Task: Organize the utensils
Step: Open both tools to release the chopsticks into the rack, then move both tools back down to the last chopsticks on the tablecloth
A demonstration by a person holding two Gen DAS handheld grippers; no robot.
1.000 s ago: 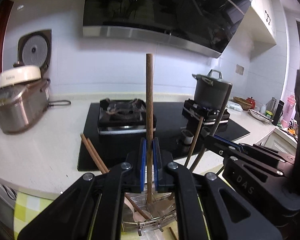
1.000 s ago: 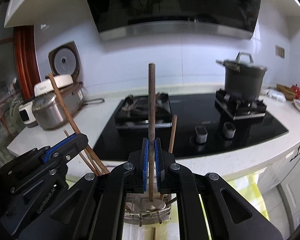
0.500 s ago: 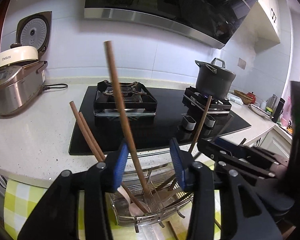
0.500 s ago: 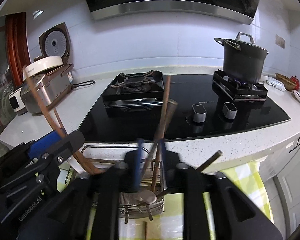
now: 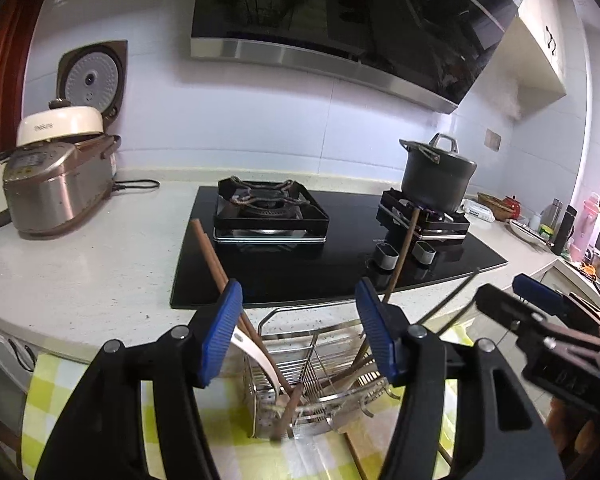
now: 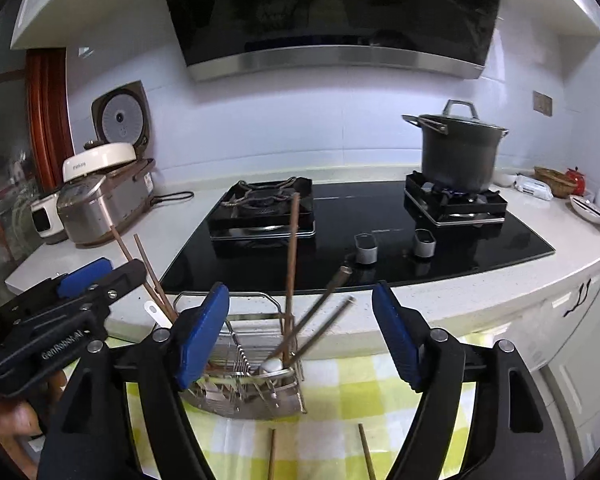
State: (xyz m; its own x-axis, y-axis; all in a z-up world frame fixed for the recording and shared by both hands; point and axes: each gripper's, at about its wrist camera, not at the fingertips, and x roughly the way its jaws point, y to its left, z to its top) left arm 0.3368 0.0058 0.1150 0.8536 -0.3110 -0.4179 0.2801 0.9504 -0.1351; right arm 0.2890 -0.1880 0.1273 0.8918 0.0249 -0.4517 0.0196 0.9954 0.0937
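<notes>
Both tools are spreading their blue pads apart, gripping nothing. The left tool [image 5: 300, 336] is hovering over the wire utensil rack [image 5: 320, 396], which is sitting on a yellow checked cloth [image 6: 340, 380] just in front of the counter [image 5: 80, 264]. The right tool [image 6: 300, 334] is widening too — brown chopsticks [image 6: 291, 264] are leaning in the rack beyond its pads, untouched. Two more chopsticks [image 6: 272, 456] are lying loose on the cloth.

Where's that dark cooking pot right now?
The dark lidded pot sits on the right-hand burner of the black stove, in the right wrist view, far behind the wire utensil basket.
</notes>
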